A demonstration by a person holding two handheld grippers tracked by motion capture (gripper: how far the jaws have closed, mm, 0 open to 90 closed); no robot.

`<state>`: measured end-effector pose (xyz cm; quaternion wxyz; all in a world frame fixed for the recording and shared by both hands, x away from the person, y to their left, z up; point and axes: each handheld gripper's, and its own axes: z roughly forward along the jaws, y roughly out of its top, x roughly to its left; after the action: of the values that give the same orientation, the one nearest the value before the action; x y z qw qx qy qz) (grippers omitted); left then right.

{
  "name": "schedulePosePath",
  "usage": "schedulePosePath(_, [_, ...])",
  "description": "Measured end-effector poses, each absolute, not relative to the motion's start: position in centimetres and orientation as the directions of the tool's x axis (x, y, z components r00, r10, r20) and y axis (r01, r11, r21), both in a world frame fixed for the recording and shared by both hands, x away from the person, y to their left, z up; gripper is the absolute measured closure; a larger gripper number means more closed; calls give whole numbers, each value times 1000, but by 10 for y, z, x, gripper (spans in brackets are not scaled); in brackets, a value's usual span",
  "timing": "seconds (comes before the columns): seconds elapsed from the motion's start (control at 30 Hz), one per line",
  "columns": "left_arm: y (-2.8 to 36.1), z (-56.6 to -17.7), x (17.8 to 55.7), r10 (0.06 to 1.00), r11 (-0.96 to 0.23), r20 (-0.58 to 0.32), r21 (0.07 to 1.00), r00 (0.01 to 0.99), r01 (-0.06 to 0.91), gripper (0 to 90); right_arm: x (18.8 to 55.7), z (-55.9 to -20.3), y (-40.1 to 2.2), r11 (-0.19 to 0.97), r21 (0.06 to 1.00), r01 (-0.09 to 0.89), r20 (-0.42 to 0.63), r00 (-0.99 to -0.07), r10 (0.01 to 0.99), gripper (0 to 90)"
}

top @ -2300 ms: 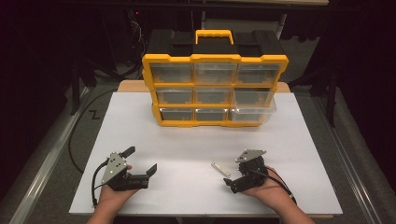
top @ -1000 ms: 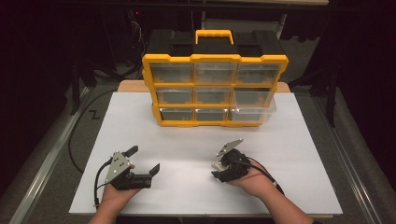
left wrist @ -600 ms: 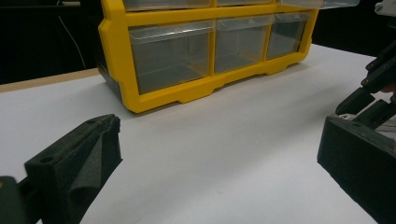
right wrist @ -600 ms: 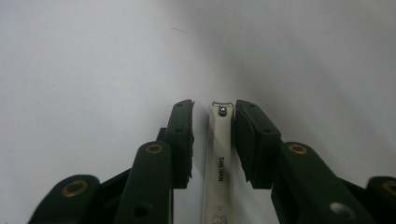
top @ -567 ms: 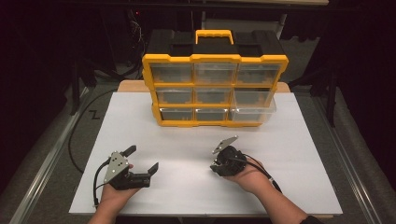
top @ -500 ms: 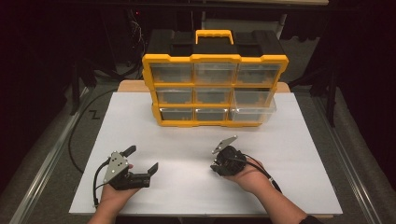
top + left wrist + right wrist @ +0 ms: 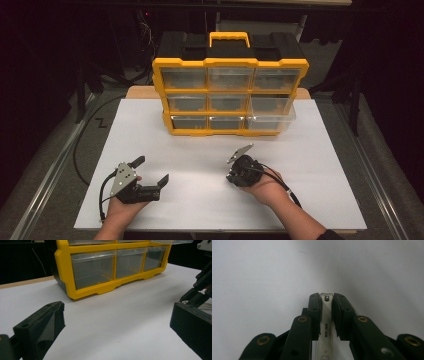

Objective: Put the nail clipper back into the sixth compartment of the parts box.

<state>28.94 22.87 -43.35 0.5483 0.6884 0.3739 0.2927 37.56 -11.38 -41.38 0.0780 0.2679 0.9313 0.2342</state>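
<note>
My right gripper (image 7: 327, 301) points down at the white table top, its jaws pressed against both sides of a slim white nail clipper (image 7: 326, 322) with a metal tip. Those jaws have just been closing on the clipper. From above, the right gripper (image 7: 239, 172) sits at the front right of the board, tipped down over the clipper. The left gripper (image 7: 150, 171) rests at the front left, open, nothing between its jaws. Along its own jaws, the left gripper (image 7: 117, 322) faces the organiser, with the right gripper (image 7: 202, 287) at the picture's right edge.
A yellow and black organiser (image 7: 230, 95) with clear drawers and a yellow handle stands at the back of the white board (image 7: 200, 205). Its bottom right drawer (image 7: 272, 122) is pulled out a little. Dark floor and metal rails surround the table.
The right gripper has moved left over the small white clipper that lay beside it, tipped down onto it and closed. The left gripper has stayed put.
</note>
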Motion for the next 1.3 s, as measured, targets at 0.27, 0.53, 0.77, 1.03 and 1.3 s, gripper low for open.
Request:
schedulePosePath(0.27, [228,-433,289,834,-121,-5,974,552,191,3,377,-414,-115,752,477,455,-10,-852,523,798])
schedulePosePath(0.53, [228,-434,290,834,-122,-4,974,551,192,4,379,-412,-115,757,469,455,-3,-856,516,799])
schedulePosePath(0.77, [228,-434,291,834,-124,-2,974,551,191,3,379,-406,-117,777,456,435,-21,-867,498,799])
schedulePosePath(1.03, [229,-434,290,835,-126,1,974,551,189,3,378,-399,-121,795,442,415,-16,-883,470,799])
schedulePosePath(1.3, [228,-434,290,833,-136,11,973,553,187,3,378,-395,-131,809,418,414,-1,-890,456,799])
